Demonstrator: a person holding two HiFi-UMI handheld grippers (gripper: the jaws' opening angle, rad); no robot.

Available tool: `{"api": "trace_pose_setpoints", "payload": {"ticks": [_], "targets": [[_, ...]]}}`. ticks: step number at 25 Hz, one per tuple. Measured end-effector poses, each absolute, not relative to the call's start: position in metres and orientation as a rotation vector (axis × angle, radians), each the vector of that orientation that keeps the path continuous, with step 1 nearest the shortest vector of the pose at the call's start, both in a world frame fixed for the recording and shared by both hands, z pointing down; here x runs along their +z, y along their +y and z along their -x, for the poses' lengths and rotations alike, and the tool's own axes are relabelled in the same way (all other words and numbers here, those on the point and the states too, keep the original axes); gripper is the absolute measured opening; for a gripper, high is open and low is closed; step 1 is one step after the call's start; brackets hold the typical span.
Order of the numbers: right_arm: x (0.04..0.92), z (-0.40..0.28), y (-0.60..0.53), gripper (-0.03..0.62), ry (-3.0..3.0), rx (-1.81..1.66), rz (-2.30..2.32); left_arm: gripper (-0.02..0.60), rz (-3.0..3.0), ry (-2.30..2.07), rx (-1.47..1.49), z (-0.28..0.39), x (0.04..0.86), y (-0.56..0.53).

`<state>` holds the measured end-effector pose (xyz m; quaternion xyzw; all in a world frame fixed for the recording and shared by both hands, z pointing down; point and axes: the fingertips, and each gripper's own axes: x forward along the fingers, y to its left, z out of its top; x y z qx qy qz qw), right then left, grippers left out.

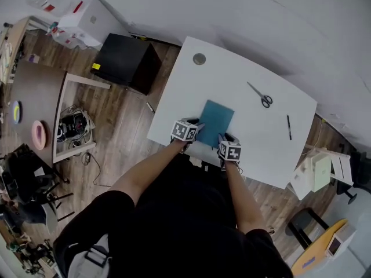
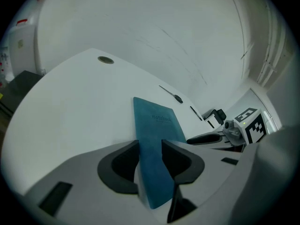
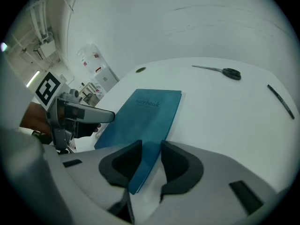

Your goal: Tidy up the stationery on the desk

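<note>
Here, left gripper (image 2: 150, 148), right gripper (image 3: 151, 149), seemingly clamping notebook (image 1: 217, 119) edge, scissors (image 1: 261, 95) apart

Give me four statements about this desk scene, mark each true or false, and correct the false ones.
1. The left tongs and the right tongs are both closed on the teal notebook. True.
2. The scissors lie on top of the notebook. False: they lie on the bare desk, apart from the notebook.
3. The pen lies on the desk, to the right of the scissors in the head view. True.
4. The black box stands on the desk. False: it stands on the floor beside the desk.
</note>
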<state>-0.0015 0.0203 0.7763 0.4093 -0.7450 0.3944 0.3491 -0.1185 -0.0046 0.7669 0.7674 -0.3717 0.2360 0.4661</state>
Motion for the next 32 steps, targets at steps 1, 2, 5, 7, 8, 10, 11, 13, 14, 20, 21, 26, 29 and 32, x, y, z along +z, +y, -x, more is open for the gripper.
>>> {"api": "trace_pose_setpoints", "payload": {"ticks": [1, 2, 5, 7, 8, 10, 11, 13, 14, 20, 21, 26, 29, 32], "targets": [[0.776, 0.012, 0.017, 0.127, -1.928, 1.019, -1.057, 0.161, -1.882, -0.912, 0.576, 0.129, 0.767, -0.007], [0.776, 0.022, 0.014, 0.127, -1.925, 1.017, -1.052, 0.161, -1.885, -0.913, 0.576, 0.139, 0.767, -0.009], [0.775, 0.053, 0.007, 0.127, -1.929, 0.999, -1.035, 0.161, -1.896, -0.929, 0.576, 0.170, 0.768, -0.018], [0.774, 0.072, 0.001, 0.127, -1.935, 0.970, -1.038, 0.160, -1.892, -0.932, 0.564, 0.189, 0.768, -0.024], [0.773, 0.081, -0.003, 0.127, -1.937, 0.959, -1.039, 0.160, -1.888, -0.934, 0.557, 0.199, 0.767, -0.027], [0.772, 0.097, -0.010, 0.127, -1.942, 0.955, -1.034, 0.160, -1.882, -0.944, 0.554, 0.214, 0.767, -0.034], [0.772, 0.104, -0.013, 0.127, -1.945, 0.959, -1.029, 0.160, -1.882, -0.950, 0.557, 0.221, 0.767, -0.038], [0.773, 0.118, -0.017, 0.127, -1.950, 0.967, -1.028, 0.160, -1.886, -0.953, 0.565, 0.234, 0.767, -0.043], [0.774, 0.124, -0.018, 0.127, -1.950, 0.971, -1.033, 0.161, -1.887, -0.952, 0.565, 0.240, 0.767, -0.046], [0.776, 0.152, -0.033, 0.127, -1.943, 1.011, -1.039, 0.161, -1.881, -0.969, 0.558, 0.270, 0.768, -0.057], [0.775, 0.153, -0.035, 0.127, -1.944, 1.011, -1.039, 0.161, -1.881, -0.969, 0.556, 0.271, 0.768, -0.058], [0.775, 0.155, -0.035, 0.127, -1.946, 1.005, -1.041, 0.161, -1.882, -0.963, 0.553, 0.273, 0.767, -0.058], [0.772, 0.155, -0.033, 0.127, -1.952, 0.965, -1.033, 0.161, -1.888, -0.970, 0.548, 0.275, 0.767, -0.056], [0.761, 0.146, -0.033, 0.127, -1.965, 0.955, -1.055, 0.161, -1.887, -0.979, 0.514, 0.276, 0.761, -0.054]]}}
